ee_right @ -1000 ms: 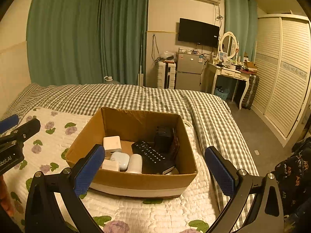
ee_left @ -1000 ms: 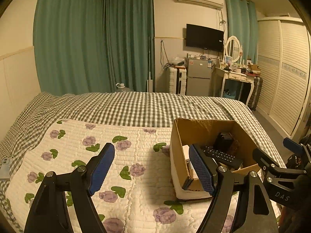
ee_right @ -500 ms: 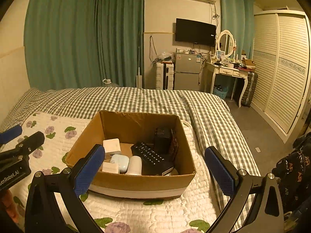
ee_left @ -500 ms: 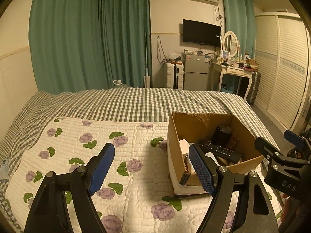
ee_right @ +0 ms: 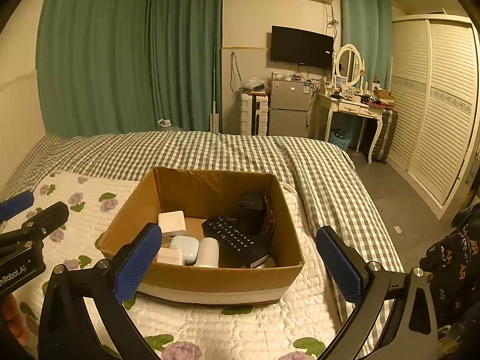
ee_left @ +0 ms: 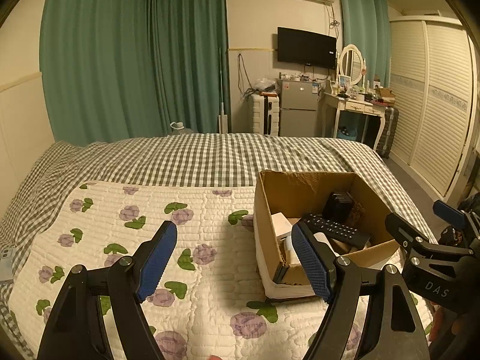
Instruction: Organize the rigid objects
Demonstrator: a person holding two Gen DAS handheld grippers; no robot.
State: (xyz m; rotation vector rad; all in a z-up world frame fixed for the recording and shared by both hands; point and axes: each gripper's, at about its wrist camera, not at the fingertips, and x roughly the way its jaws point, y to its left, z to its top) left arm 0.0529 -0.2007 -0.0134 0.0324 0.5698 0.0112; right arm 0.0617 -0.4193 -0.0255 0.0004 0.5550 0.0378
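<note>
Hovering both hands over the bed [ee_right: 210, 150], my left fingers [ee_left: 240, 262] and right fingers [ee_right: 240, 262] are spread, empty. Everything rigid sits inside the cardboard box [ee_right: 207, 279] near the bed's right edge, so I judge sorting finished.

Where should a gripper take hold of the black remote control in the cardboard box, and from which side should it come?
Grip the remote control across its narrow width, near the middle. Come from straight above, since the cardboard box walls block any side approach. It lies slanted on other items, so the fingers probably need turning to match its long axis. The right gripper, open, looks nearest.
</note>
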